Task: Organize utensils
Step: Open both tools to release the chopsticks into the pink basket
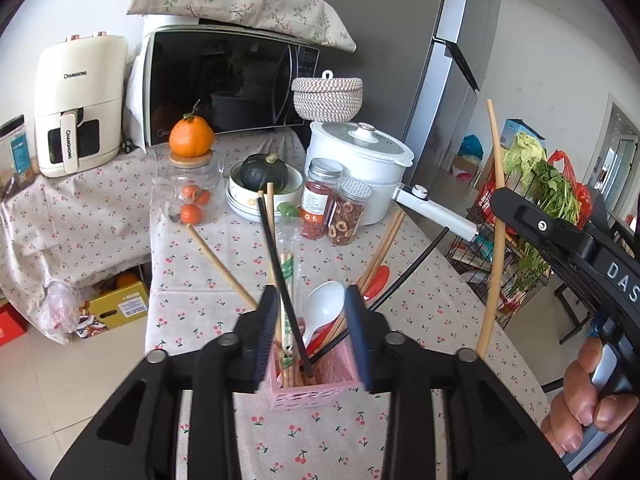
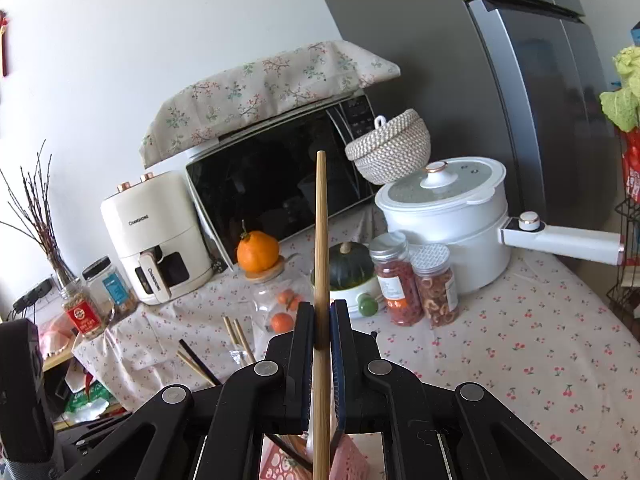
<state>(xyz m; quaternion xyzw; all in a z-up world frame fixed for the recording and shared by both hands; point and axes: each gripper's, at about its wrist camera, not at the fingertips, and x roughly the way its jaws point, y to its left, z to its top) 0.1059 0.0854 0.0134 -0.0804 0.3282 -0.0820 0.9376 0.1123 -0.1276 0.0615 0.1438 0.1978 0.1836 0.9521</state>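
Utensils sit in a pink holder [image 1: 316, 384] on the desk [image 1: 420, 312], directly between the fingers of the left hand-held gripper [image 1: 314, 336]; its jaws stand apart, pads flanking the holder's top but pressing nothing I can see. Inside: black chopstick [image 1: 280, 272] leaning up and away toward the back-left, wrapped chopstick pair [image 1: 287, 304] near upright, white spoon [image 1: 324, 308] bowl-up, red spoon [image 1: 378, 282] behind it, a black stick [image 1: 412, 268] and a tan pair [image 1: 384, 248] raking out to the right. One bamboo chopstick [image 1: 220, 264] angles off to the left, whether in the holder or loose on the desk I can't tell. Right hand-held gripper [image 2: 322, 328] is clamped on a single bamboo chopstick [image 2: 321, 240], long axis near vertical, tip up, lower end passing down between the jaws just above the holder [image 2: 348, 460]. A hand [image 1: 584, 400] grips the right tool's handle at the desk's right side. Open cloth to the right and front of the holder; desk edge drops off on the left close by. Behind, jars [image 1: 336, 204], bowl with squash [image 1: 264, 184] and white pot [image 1: 360, 164] crowd the back, well apart from the holder.
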